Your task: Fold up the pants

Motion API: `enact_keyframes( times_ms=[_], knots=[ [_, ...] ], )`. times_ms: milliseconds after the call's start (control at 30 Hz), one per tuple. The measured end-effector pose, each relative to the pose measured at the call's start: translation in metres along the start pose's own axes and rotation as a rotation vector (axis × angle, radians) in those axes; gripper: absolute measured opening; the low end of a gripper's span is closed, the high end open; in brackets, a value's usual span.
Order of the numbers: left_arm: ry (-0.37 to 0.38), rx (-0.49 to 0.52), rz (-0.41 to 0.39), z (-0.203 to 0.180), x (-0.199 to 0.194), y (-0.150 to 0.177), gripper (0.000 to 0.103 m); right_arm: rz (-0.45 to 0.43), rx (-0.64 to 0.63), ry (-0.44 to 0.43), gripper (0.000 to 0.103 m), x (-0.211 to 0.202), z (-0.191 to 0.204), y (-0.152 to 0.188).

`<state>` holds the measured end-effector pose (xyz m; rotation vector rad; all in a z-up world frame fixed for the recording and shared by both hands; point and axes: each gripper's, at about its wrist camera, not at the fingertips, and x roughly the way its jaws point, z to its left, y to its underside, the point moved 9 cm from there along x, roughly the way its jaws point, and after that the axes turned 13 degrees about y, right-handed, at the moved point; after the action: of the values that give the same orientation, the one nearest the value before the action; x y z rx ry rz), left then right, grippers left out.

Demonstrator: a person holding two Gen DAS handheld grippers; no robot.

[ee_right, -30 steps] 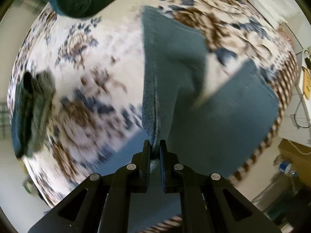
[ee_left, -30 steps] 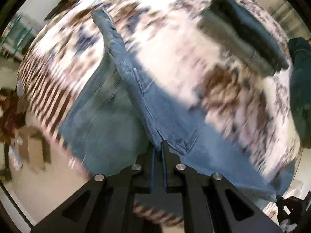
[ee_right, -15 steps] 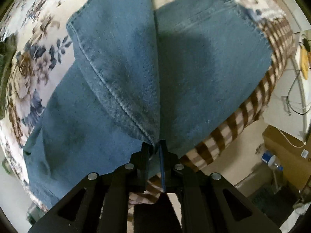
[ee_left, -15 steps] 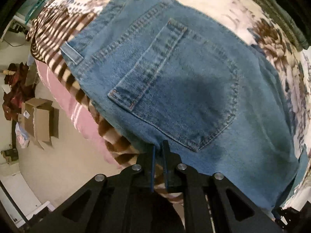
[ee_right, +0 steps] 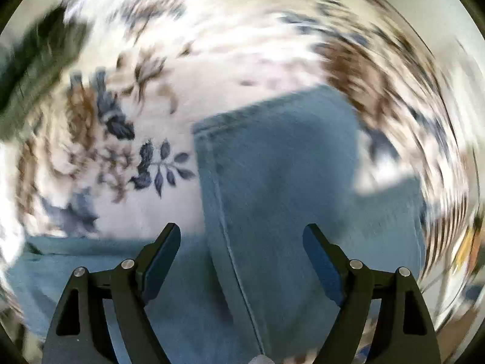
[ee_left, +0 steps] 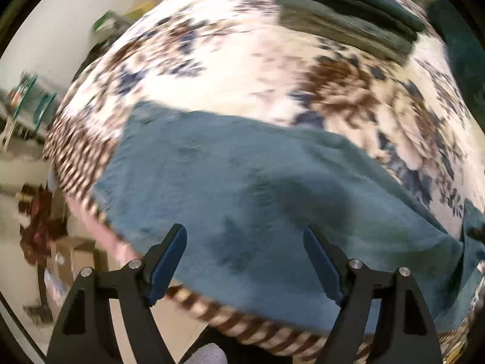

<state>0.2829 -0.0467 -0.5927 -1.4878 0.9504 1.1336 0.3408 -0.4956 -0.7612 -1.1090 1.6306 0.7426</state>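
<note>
Both grippers — left gripper (ee_left: pixel 244 261) and right gripper (ee_right: pixel 241 257) — hang spread and empty above the jeans (ee_left: pixel 272 200), folded on the bed (ee_left: pixel 242 69) — apparently so the denim settles.

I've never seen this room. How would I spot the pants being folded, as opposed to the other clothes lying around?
Find the bed covered by a floral blanket with a brown-striped edge. The jeans lie flat at its near edge, just ahead of the open left gripper and right gripper. They are light blue denim, while the folded stack at the far side is dark green and grey.
</note>
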Motion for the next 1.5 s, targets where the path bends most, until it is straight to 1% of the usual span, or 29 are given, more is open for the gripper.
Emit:
enact_keyframes(
  times_ms=[67, 100, 133, 167, 200, 267, 333, 367, 467, 500, 533, 567, 633, 700, 833, 867, 900, 933, 967, 1000, 1033, 1100, 1133, 1200, 1233, 1300, 1367, 1433, 1500],
  knots=[
    [-0.005, 0.054, 0.012, -0.022, 0.015, -0.002, 0.078, 0.008, -0.042, 0.072, 0.084, 0.016, 0.006, -0.009],
    [-0.009, 0.079, 0.018, -0.032, 0.021, -0.001, 0.078, 0.008, -0.044, 0.096, 0.071, 0.02, 0.004, -0.011],
    [-0.007, 0.108, 0.028, -0.043, 0.026, 0.0, 0.078, -0.002, -0.027, 0.123, 0.052, 0.02, -0.008, -0.012],
    [-0.001, 0.133, 0.041, -0.052, 0.03, 0.002, 0.078, -0.016, 0.017, 0.139, 0.014, 0.016, -0.025, -0.012],
    [0.005, 0.15, 0.05, -0.058, 0.033, 0.005, 0.078, -0.029, 0.061, 0.136, 0.012, 0.011, -0.039, -0.01],
    [0.018, 0.181, 0.063, -0.067, 0.036, 0.01, 0.078, -0.06, 0.194, 0.116, 0.011, -0.005, -0.091, 0.003],
    [0.021, 0.194, 0.086, -0.071, 0.039, 0.018, 0.078, -0.058, 0.292, 0.101, 0.01, -0.013, -0.134, 0.023],
    [0.024, 0.192, 0.098, -0.071, 0.041, 0.022, 0.078, -0.041, 0.365, 0.083, 0.01, -0.014, -0.164, 0.04],
    [0.021, 0.175, 0.136, -0.069, 0.048, 0.034, 0.078, 0.042, 0.511, 0.033, 0.008, 0.002, -0.212, 0.088],
    [0.021, 0.17, 0.148, -0.069, 0.051, 0.038, 0.078, 0.09, 0.572, -0.01, 0.008, 0.016, -0.225, 0.105],
    [0.016, 0.166, 0.164, -0.069, 0.055, 0.042, 0.078, 0.12, 0.601, -0.022, 0.007, 0.025, -0.228, 0.114],
    [0.013, 0.164, 0.176, -0.069, 0.057, 0.045, 0.078, 0.159, 0.66, -0.055, 0.006, 0.039, -0.236, 0.126],
    [0.015, 0.174, 0.188, -0.072, 0.059, 0.048, 0.078, 0.185, 0.725, -0.104, 0.006, 0.052, -0.236, 0.137],
    [0.014, 0.198, 0.189, -0.076, 0.059, 0.049, 0.078, 0.173, 0.78, -0.127, 0.005, 0.054, -0.244, 0.145],
    [0.02, 0.236, 0.192, -0.082, 0.055, 0.052, 0.078, 0.109, 0.811, -0.084, 0.004, 0.045, -0.26, 0.156],
    [0.025, 0.243, 0.189, -0.084, 0.053, 0.052, 0.078, 0.106, 0.778, -0.076, 0.004, 0.046, -0.259, 0.156],
    [0.024, 0.249, 0.188, -0.085, 0.053, 0.052, 0.078, 0.13, 0.735, -0.072, 0.005, 0.053, -0.256, 0.16],
    [0.019, 0.253, 0.188, -0.084, 0.053, 0.052, 0.078, 0.175, 0.688, -0.063, 0.005, 0.06, -0.247, 0.163],
    [0.018, 0.252, 0.191, -0.083, 0.054, 0.052, 0.078, 0.234, 0.653, -0.071, 0.008, 0.069, -0.244, 0.168],
    [0.017, 0.249, 0.196, -0.081, 0.055, 0.052, 0.078, 0.261, 0.662, -0.078, 0.02, 0.069, -0.241, 0.171],
    [0.012, 0.242, 0.205, -0.079, 0.057, 0.051, 0.078, 0.28, 0.679, -0.085, 0.024, 0.067, -0.241, 0.171],
    [0.016, 0.234, 0.208, -0.078, 0.057, 0.047, 0.078, 0.302, 0.71, -0.115, 0.038, 0.049, -0.243, 0.168],
    [0.017, 0.234, 0.202, -0.079, 0.056, 0.042, 0.078, 0.294, 0.712, -0.118, 0.04, 0.037, -0.245, 0.164],
    [0.014, 0.246, 0.184, -0.084, 0.053, 0.03, 0.078, 0.263, 0.69, -0.129, 0.045, 0.006, -0.233, 0.151],
    [0.017, 0.252, 0.177, -0.087, 0.052, 0.024, 0.078, 0.251, 0.68, -0.159, 0.048, -0.008, -0.219, 0.142],
    [0.015, 0.271, 0.151, -0.099, 0.051, 0.011, 0.078, 0.247, 0.606, -0.265, 0.054, -0.03, -0.18, 0.112],
    [0.01, 0.296, 0.126, -0.114, 0.054, -0.003, 0.078, 0.265, 0.521, -0.352, 0.055, -0.039, -0.135, 0.078],
    [-0.01, 0.322, 0.114, -0.126, 0.062, -0.013, 0.078, 0.299, 0.47, -0.366, 0.055, -0.037, -0.098, 0.056],
    [-0.022, 0.337, 0.131, -0.133, 0.073, -0.017, 0.078, 0.37, 0.425, -0.342, 0.055, -0.02, -0.066, 0.04]
  ],
)
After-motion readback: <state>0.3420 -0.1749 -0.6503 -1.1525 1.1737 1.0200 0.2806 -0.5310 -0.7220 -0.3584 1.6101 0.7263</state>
